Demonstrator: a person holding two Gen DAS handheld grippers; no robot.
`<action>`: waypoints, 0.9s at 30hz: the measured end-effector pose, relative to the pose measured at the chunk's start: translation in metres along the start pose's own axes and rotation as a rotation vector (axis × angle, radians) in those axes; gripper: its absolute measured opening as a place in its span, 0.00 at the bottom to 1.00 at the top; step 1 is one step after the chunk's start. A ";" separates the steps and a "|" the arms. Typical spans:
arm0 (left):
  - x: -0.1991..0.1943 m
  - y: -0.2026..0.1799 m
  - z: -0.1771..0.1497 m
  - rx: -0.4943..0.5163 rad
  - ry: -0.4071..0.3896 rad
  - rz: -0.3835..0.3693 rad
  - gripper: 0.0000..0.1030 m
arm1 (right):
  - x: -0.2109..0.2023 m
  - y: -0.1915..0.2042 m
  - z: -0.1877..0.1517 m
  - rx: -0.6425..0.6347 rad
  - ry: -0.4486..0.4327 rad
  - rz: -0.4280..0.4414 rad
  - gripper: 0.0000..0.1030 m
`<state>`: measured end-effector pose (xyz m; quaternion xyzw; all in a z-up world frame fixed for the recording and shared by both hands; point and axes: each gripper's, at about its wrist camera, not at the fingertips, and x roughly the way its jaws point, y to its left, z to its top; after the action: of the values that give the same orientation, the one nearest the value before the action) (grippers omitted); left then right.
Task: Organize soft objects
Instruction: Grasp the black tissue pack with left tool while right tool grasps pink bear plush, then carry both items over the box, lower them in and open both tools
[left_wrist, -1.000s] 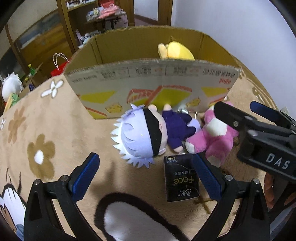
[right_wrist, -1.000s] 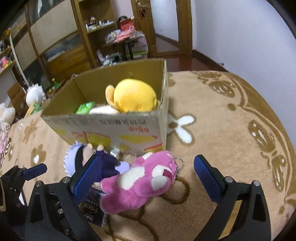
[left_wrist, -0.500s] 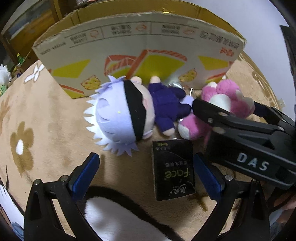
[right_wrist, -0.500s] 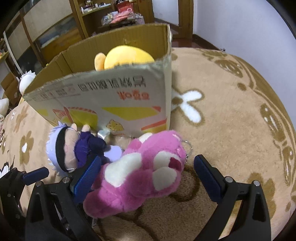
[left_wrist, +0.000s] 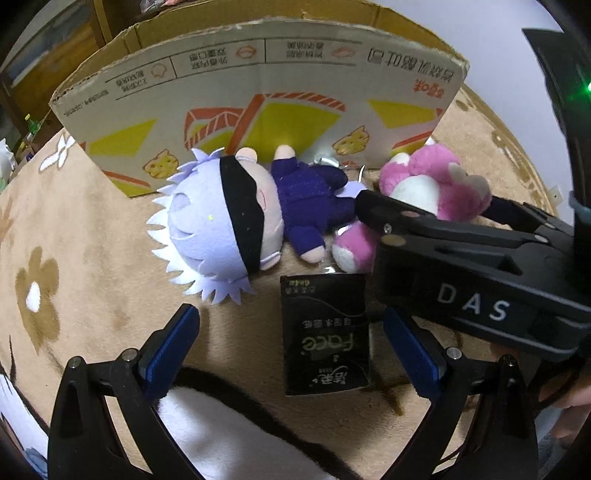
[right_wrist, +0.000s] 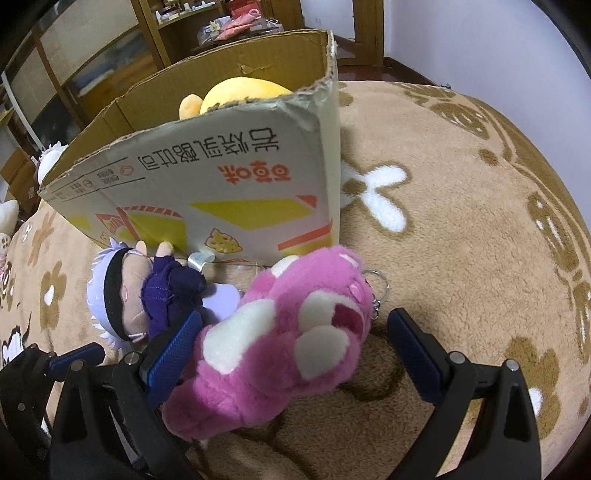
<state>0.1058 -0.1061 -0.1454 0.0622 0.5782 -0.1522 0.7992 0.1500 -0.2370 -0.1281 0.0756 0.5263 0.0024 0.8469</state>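
Note:
A pink plush bear (right_wrist: 295, 325) lies on the tan carpet in front of the cardboard box (right_wrist: 221, 177). My right gripper (right_wrist: 293, 350) stands open around it, with the left finger (right_wrist: 173, 350) against its side. To the bear's left lies a doll with lavender hair and purple clothes (left_wrist: 218, 225), also against the box (left_wrist: 258, 92). The pink bear (left_wrist: 424, 192) shows behind the right gripper (left_wrist: 432, 206) in the left wrist view. My left gripper (left_wrist: 291, 347) is open, low over a black tissue pack (left_wrist: 325, 332). A yellow plush (right_wrist: 240, 92) sits inside the box.
A metal key ring (right_wrist: 376, 291) hangs off the bear's right side. The flowered carpet (right_wrist: 461, 240) runs wide to the right, up to a white wall. Wooden shelves (right_wrist: 110, 55) stand behind the box. A white plush (right_wrist: 51, 155) rests far left.
Both grippers have come down and forward toward the toys. The right gripper's open fingers now straddle the pink bear, and the box front fills more of both views.

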 end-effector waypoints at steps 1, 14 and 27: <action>0.002 -0.002 0.001 -0.003 0.008 0.002 0.95 | 0.000 0.001 0.000 0.000 0.000 0.000 1.00; 0.017 0.004 0.005 -0.060 0.051 0.014 0.52 | 0.002 0.013 -0.002 -0.067 0.033 0.003 0.81; -0.008 0.021 0.002 -0.050 -0.011 0.021 0.43 | -0.026 0.021 -0.013 -0.082 0.004 -0.007 0.78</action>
<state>0.1116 -0.0858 -0.1390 0.0474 0.5766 -0.1299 0.8053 0.1283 -0.2164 -0.1074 0.0391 0.5278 0.0209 0.8482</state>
